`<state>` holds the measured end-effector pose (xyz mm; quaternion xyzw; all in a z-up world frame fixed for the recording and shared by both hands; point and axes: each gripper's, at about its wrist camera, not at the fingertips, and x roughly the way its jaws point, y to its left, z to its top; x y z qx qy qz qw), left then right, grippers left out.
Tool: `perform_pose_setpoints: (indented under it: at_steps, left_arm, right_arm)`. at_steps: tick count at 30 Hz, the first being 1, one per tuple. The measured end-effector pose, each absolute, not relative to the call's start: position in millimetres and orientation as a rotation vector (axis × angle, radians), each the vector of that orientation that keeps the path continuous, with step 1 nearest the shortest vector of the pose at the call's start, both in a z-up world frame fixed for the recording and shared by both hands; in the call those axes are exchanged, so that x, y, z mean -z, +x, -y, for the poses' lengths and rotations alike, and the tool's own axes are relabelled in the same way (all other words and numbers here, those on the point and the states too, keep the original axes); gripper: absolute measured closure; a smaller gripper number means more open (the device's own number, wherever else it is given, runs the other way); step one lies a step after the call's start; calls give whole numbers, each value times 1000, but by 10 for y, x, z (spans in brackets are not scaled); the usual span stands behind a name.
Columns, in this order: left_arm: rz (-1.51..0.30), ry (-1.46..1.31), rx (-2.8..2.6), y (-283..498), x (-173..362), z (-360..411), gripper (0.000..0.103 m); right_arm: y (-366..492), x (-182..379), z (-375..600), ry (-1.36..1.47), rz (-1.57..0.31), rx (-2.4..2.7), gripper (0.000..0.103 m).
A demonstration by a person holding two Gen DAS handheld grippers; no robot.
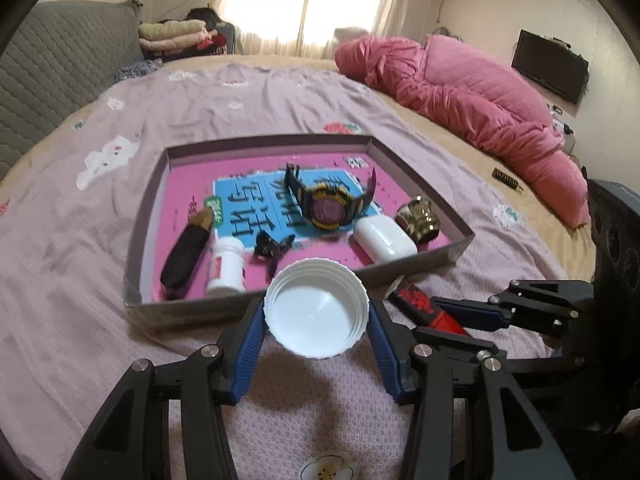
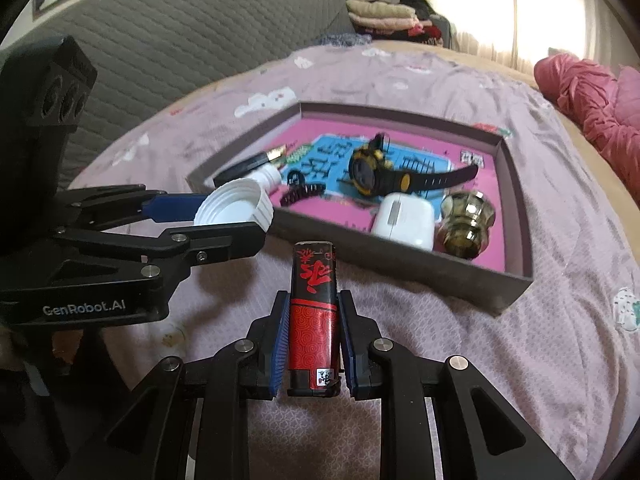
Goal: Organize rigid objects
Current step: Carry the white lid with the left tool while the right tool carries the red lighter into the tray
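My left gripper (image 1: 317,312) is shut on a white ribbed plastic lid (image 1: 318,309), held above the bed just before the near wall of a shallow grey box (image 1: 424,270). The lid also shows in the right wrist view (image 2: 236,204). My right gripper (image 2: 314,300) is shut on a red and black lighter (image 2: 314,304), held just short of the box (image 2: 400,264). The lighter shows in the left wrist view (image 1: 424,306). Inside the box lie a black and yellow watch (image 1: 326,200), a white bottle (image 1: 228,268), a white case (image 1: 384,238), a black clip (image 1: 272,248), a dark tube (image 1: 186,256) and a gold-brown jar (image 1: 418,218).
The box sits on a pink-purple bedsheet (image 1: 120,208). A pink quilt (image 1: 472,96) lies at the far right of the bed. A small dark object (image 1: 506,178) lies on the sheet right of the box. A grey padded headboard (image 2: 180,28) stands on the left.
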<state>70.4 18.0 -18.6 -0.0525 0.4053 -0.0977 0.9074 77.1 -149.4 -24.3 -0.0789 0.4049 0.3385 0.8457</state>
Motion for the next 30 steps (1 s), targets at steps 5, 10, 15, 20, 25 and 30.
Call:
perform_pose_setpoints:
  at_steps: [5, 10, 15, 20, 25, 30]
  left_arm:
    - [-816, -110, 185, 758, 150, -224, 52]
    - [-797, -133, 180, 932, 119, -265, 52]
    - [-781, -136, 182, 1052, 113, -300, 52]
    - [-782, -141, 188, 1156, 138, -286, 52]
    - [-775, -135, 197, 1244, 153, -241, 52]
    - [-783, -122, 209, 1295, 189, -176, 52]
  right_arm:
    - [808, 118, 1518, -154, -805, -695, 80]
    - [945, 45, 1534, -147, -779, -657, 80]
    - [1123, 21, 1573, -120, -766, -613, 80]
    - [1285, 28, 1576, -113, -751, -586, 80]
    - [1403, 42, 1579, -95, -753, -570, 80]
    - [1478, 68, 1549, -94, -752, -572, 80]
